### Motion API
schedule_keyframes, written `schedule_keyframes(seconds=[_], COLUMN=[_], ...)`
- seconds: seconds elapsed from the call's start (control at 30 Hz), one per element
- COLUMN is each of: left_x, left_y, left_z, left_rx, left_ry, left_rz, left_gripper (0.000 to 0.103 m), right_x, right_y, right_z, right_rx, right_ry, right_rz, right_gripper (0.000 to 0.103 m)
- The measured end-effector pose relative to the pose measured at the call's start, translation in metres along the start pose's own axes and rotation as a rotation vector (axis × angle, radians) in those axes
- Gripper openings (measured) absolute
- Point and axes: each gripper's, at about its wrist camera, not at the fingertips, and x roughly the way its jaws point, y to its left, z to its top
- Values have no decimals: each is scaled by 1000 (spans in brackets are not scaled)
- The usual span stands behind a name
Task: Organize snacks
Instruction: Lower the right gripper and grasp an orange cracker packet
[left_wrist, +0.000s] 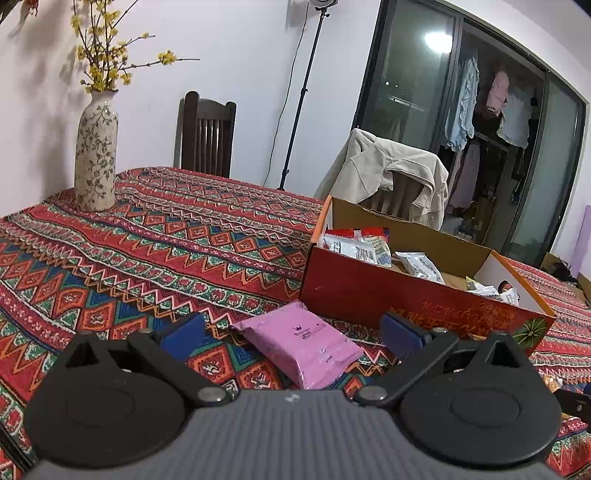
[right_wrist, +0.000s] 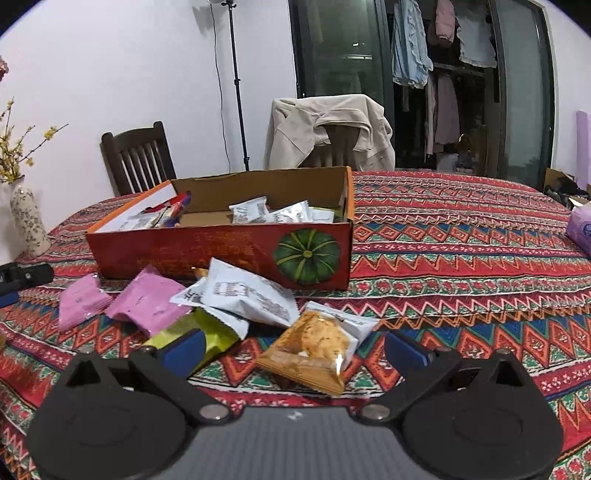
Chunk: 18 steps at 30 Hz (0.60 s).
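Loosely heaped on the tablecloth (right_wrist: 461, 236) just in front of the red box (right_wrist: 229, 254), the snacks overlap, with the cracker packet (right_wrist: 314, 350) lying between the spread, empty fingers of the right gripper (right_wrist: 293, 349) and a white packet (right_wrist: 247, 299) just behind it. Closing there could pinch only crinkly film and let it slip, or drag the neighbour along. Likewise the left gripper (left_wrist: 291, 332), open and empty around the pink packet (left_wrist: 301, 349) beside the box, may snag the cloth if it comes in low.

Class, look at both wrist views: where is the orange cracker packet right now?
In the right wrist view the orange cracker packet lies on the tablecloth between the open right gripper fingers, in front of the red box, beside a white packet.
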Motion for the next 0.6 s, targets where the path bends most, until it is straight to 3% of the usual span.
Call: schedule_keyframes(seconds=[0.23, 0.27, 0.5, 0.57, 0.6], left_x=[2, 3, 6, 7, 6], left_y=[1, 2, 1, 1, 2], left_z=[-1, -1, -1, -2, -2], left_rx=[-8, -11, -9, -8, -12], left_ry=[20, 22, 37, 44, 43], left_rz=[-4, -6, -15, -13, -14], left_gripper=[103, 103, 103, 103, 103], right_x=[20, 24, 46, 43, 41], right_y=[5, 4, 2, 4, 6], right_z=[7, 7, 0, 0, -1], right_rx=[-37, -34, -33, -52, -61], right_ry=[38, 52, 105, 97, 90], right_rz=[-69, -78, -98, -92, -95], right_gripper=[99, 93, 73, 54, 50])
